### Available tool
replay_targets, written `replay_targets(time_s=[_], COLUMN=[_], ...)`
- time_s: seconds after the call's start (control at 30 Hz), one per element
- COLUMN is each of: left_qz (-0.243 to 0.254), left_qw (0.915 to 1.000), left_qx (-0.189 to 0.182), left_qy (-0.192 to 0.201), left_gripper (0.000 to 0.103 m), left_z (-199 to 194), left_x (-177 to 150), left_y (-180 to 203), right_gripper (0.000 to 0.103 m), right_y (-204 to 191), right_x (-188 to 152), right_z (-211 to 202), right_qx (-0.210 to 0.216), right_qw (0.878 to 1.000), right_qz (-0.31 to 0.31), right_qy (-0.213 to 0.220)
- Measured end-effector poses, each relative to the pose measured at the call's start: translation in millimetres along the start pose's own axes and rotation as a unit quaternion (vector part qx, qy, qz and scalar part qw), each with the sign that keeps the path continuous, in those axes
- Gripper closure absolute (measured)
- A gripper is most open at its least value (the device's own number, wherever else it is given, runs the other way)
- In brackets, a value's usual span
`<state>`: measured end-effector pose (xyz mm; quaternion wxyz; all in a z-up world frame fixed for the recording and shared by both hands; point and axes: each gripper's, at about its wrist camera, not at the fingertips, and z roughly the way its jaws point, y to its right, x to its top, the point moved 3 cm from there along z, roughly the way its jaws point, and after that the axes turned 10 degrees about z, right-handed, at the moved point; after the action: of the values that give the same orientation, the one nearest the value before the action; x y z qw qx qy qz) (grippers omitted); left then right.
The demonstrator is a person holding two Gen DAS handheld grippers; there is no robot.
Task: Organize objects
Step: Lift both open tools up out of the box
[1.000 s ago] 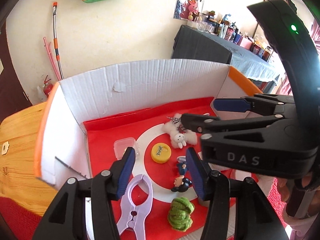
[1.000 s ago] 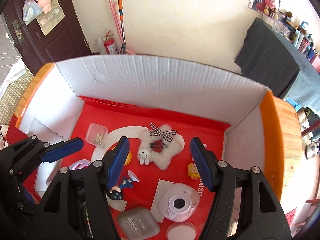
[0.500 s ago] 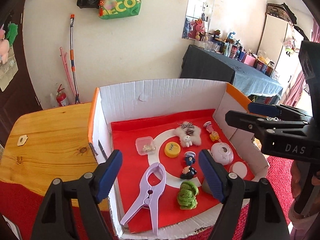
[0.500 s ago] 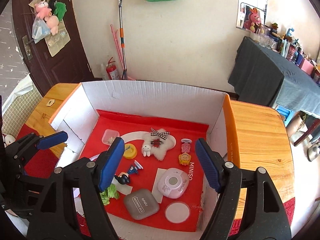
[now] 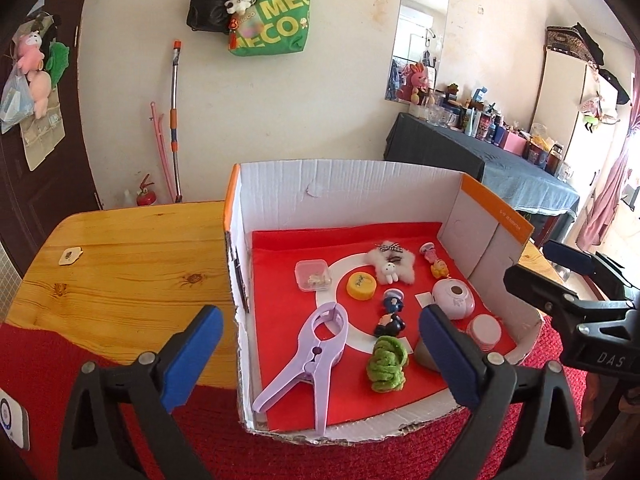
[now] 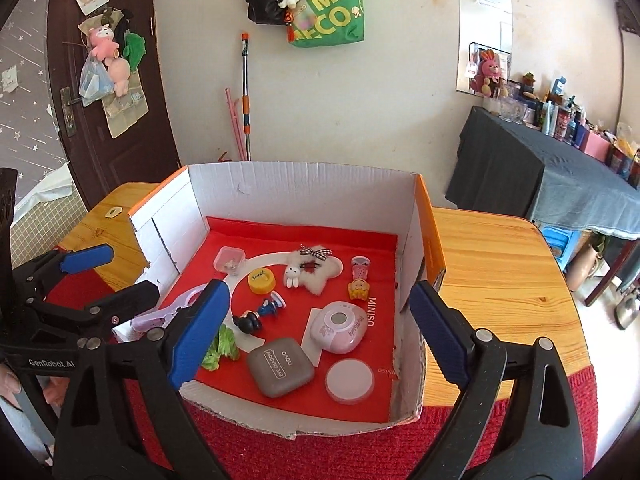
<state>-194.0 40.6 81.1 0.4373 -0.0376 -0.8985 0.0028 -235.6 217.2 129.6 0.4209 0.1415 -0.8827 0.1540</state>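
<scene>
Both the left gripper (image 5: 320,360) and right gripper (image 6: 320,336) hover with fingers spread, holding nothing. White cardboard box (image 6: 304,188) with red liner sits on the wooden bench (image 5: 120,280); lilac plastic clamp (image 5: 312,360) lies at 7 o'clock inside.

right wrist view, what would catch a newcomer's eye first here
The white cardboard box with orange edges on the wooden table, its floor lined red and scattered with trinkets. Near its front lie a grey square eye-shadow case and a pink rounded gadget; a fluffy white star-shaped plush with a checked bow sits further back. On the wall above hangs a green tote bag.
</scene>
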Motion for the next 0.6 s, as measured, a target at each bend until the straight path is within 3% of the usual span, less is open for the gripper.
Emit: replay_targets(time_s=[0.13,0.37,0.6], left_qz=[-0.001,0.008,0.005], left_qw=[0.9999,0.9991,0.9989], left_qx=[0.014,0.040,0.045], left_qy=[0.004,0.010,0.014], left_gripper=[0.002,0.000,0.000], left_z=[1.3,9.4,17.7], left_x=[-9.0,-24.8,-35.1], left_y=[-0.3,3.6,1.5], right_gripper=[0.008,0.006,0.006], right_y=[1.9,8.3,10.2], right_x=[-13.8,-32.4,-44.2], right_z=[4.3,16.8,26.2], right_qx=[-0.020,-0.020,-0.039], right_qw=[1.000,1.000,0.999], right_qz=[-0.010,0.005,0.003], right_qy=[0.014,0.014,0.012])
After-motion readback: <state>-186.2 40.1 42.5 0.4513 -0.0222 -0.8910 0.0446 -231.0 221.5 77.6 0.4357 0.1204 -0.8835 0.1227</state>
